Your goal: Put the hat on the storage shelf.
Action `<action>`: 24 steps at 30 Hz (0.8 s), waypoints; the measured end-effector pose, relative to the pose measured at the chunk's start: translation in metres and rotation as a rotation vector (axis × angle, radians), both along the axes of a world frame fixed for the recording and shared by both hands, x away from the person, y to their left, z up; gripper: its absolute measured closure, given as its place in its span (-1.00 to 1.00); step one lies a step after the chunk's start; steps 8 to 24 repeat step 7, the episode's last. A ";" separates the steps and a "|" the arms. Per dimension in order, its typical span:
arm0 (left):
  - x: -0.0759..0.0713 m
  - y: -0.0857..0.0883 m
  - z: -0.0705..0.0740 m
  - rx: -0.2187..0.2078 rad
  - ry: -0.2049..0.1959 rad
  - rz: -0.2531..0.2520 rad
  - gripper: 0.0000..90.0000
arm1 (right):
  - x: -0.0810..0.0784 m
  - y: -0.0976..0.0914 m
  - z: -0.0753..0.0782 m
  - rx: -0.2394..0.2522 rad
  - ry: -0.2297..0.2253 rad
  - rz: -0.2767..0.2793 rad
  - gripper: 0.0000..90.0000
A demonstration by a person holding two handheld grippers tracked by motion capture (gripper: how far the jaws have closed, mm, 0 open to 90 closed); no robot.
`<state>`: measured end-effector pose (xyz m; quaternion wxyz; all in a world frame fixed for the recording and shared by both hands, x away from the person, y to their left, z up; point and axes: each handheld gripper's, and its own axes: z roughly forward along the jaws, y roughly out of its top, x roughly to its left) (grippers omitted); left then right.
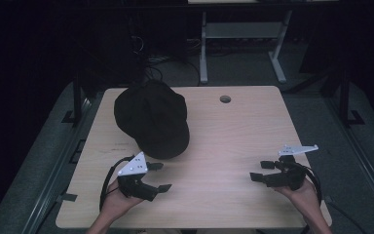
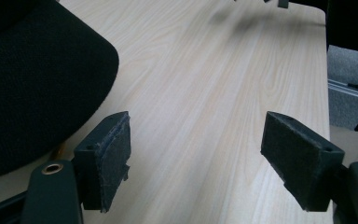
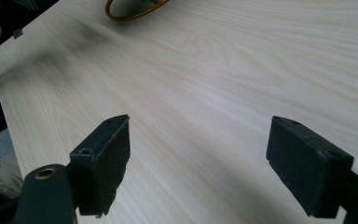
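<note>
Your left hand-held gripper (image 1: 157, 176) waits released just beside the near brim of the cap (image 1: 152, 118), ready to bite it, while your right hand-held gripper (image 1: 262, 171), also released, hangs well apart from the cap.

The worktop (image 1: 233, 146) is pale wood-grain laminate with a smooth, faintly sheeny finish, the cap (image 1: 153, 118) lying on it is matt black woven cloth with a fine nubbly texture, and each tool's pads (image 2: 114, 161) are rough, frayed black foam.
</note>
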<state>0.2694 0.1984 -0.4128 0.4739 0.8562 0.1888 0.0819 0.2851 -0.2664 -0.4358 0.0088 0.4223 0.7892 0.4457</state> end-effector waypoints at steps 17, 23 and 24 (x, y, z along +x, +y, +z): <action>0.000 0.000 0.002 -0.017 0.001 0.002 -0.48 | -0.028 -0.004 -0.014 0.032 -0.062 -0.070 -0.54; 0.000 0.000 0.002 -0.017 0.001 0.002 -0.48 | -0.028 -0.004 -0.014 0.032 -0.062 -0.070 -0.54; 0.000 0.000 0.002 -0.017 0.001 0.002 -0.48 | -0.028 -0.004 -0.014 0.032 -0.062 -0.070 -0.54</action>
